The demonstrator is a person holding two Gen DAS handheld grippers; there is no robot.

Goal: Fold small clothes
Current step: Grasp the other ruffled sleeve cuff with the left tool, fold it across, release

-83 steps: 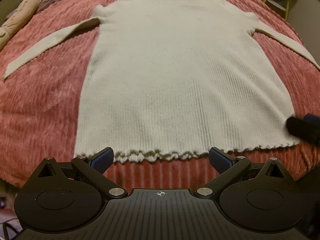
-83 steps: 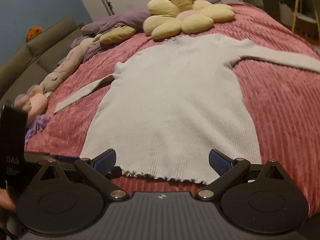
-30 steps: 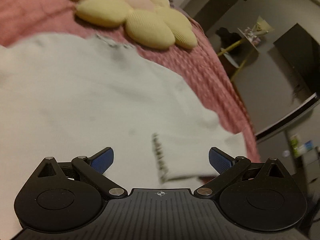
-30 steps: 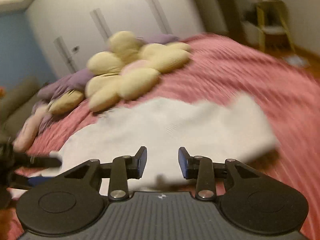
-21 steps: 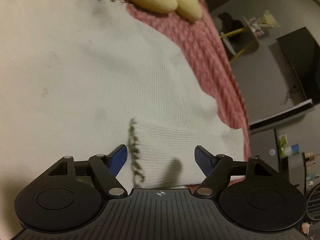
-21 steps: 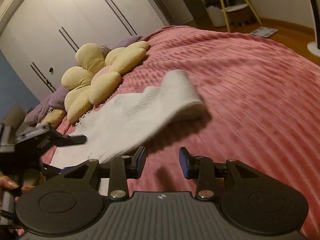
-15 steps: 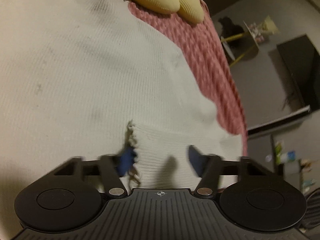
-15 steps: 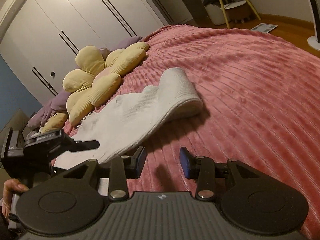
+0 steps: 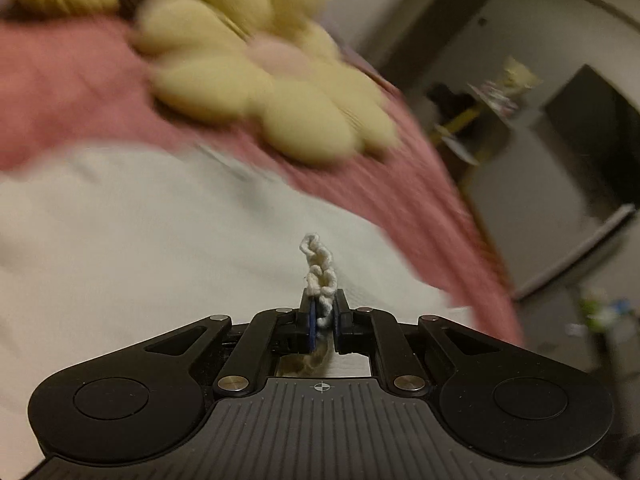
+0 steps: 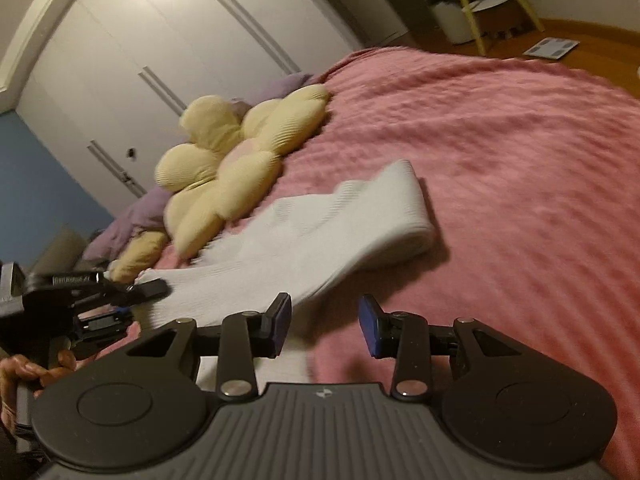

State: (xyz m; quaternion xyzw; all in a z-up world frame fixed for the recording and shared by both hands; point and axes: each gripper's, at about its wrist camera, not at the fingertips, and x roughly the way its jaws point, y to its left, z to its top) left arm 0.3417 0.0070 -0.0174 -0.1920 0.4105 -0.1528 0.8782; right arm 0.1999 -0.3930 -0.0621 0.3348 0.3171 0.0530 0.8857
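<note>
While the white ribbed knit top [image 9: 152,248] lies spread on the pink ribbed bedspread [image 10: 520,152], the left gripper [image 9: 323,316] pinches the frilly cuff of its sleeve [image 9: 318,264], its jaws having just closed tight on the fabric. That sleeve is folded back over the body of the top, making a rounded fold [image 10: 404,216] seen from the right wrist. Partly spread, the right gripper [image 10: 325,324] holds nothing between its jaws, above the bedspread just beside the top's edge. A yellow flower-shaped cushion [image 10: 232,168] rests beyond the top's neckline.
</note>
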